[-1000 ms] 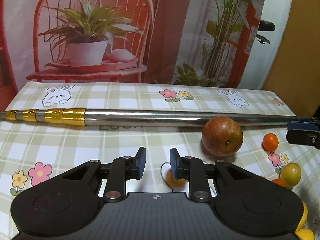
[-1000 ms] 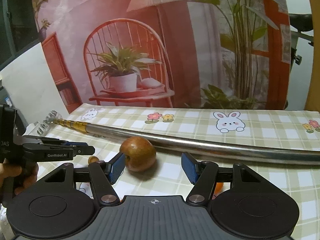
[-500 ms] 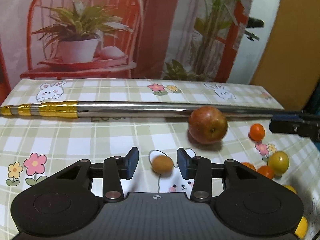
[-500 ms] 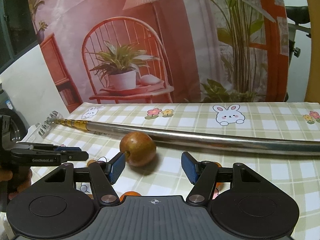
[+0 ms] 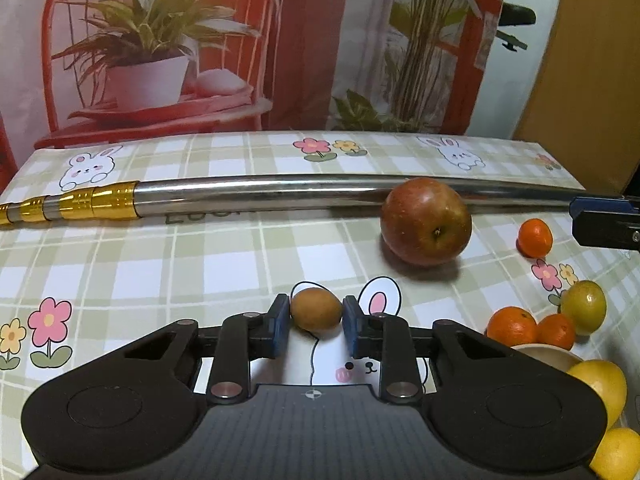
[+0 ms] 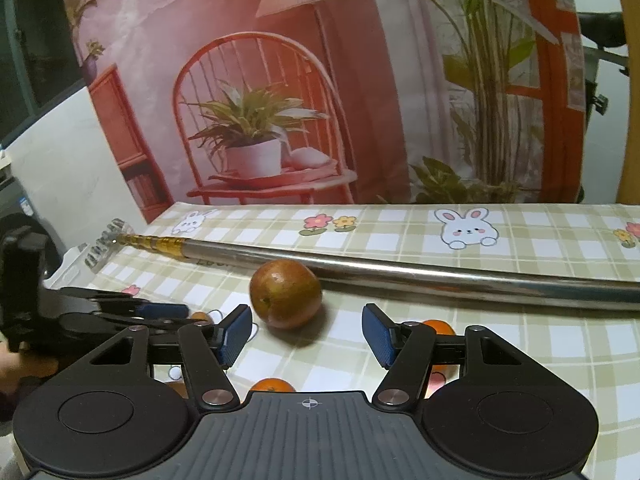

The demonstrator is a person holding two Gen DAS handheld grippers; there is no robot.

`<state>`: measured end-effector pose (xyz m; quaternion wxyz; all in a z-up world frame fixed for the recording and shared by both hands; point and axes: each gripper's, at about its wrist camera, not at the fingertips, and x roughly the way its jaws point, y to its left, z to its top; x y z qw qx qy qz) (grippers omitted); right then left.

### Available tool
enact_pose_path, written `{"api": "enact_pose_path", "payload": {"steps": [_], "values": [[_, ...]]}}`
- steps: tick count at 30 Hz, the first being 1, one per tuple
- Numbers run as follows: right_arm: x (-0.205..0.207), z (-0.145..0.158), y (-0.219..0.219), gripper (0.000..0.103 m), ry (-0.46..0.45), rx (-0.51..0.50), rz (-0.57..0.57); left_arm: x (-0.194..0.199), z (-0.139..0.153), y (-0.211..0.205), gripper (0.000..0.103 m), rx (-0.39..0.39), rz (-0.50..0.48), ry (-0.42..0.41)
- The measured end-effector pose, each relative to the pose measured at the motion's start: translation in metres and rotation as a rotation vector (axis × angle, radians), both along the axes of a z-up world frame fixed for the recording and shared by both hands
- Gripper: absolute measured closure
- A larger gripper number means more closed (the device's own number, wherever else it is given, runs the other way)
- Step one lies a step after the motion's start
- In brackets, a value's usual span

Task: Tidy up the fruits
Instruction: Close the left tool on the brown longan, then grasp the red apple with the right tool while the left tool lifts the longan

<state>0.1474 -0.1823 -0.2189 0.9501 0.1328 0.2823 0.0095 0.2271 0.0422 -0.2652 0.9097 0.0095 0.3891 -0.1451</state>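
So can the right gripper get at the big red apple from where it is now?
Probably yes. The right gripper is open with nothing between its fingers, and the apple sits just ahead on bare tablecloth, slightly left of centre. The metal pole lies behind it, not across the approach.

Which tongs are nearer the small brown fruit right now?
Left. The left tongs are shut on the small brown fruit, pads against both its sides. The right tongs stand open farther off, facing the red apple.
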Motion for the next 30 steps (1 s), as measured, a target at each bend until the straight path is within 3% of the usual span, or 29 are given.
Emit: {"api": "enact_pose_path", "payload": {"steps": [10,14,17,24,30], "values": [[0.008,0.011,0.015,0.043,-0.045,-0.11,0.033,-0.03,0.024,0.015,0.073,-0.057,0.052,-0.051],[0.021,0.013,0.022,0.023,-0.082,-0.151,0.124,-0.046,0.034,0.022,0.073,-0.073,0.114,-0.072],[0.04,0.008,0.028,0.024,-0.053,-0.188,0.164,-0.058,0.041,0.027,0.073,-0.08,0.162,-0.086],[0.079,-0.009,0.049,0.04,0.021,-0.282,0.218,-0.074,0.05,0.033,0.073,-0.089,0.198,-0.103],[0.097,-0.025,0.061,0.042,0.083,-0.358,0.239,-0.073,0.049,0.035,0.073,-0.092,0.207,-0.101]]}}
